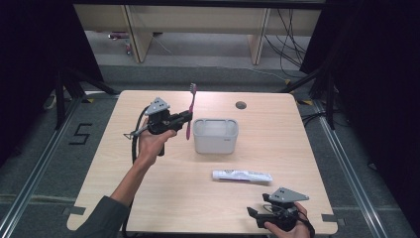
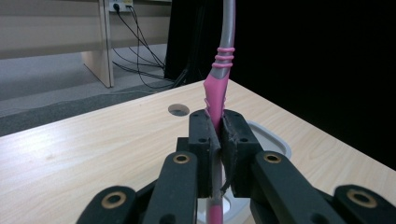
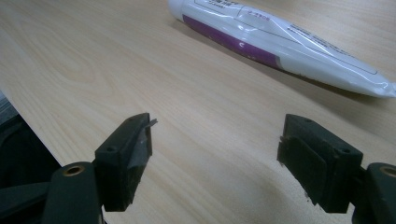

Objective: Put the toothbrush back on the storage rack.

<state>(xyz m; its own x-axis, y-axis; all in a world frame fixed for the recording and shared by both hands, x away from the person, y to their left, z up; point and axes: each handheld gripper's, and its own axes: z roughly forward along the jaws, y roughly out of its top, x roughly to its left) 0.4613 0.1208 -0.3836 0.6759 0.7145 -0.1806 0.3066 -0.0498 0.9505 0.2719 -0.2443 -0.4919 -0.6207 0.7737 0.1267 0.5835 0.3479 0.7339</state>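
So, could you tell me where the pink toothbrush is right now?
In the high view the toothbrush stands upright, clamped in the left gripper, just left of the white container at mid-table.

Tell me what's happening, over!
Left gripper shut on pink toothbrush, held beside the white cup. Right gripper open, empty, near the toothpaste. Nothing blocking.

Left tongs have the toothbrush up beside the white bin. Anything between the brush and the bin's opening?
Nothing visible. The left tongs hold the toothbrush upright just left of the bin, whose open top looks bare inside. The toothpaste lies flat on the table nearer the person, off that path, and the right tongs stand open near the front edge.
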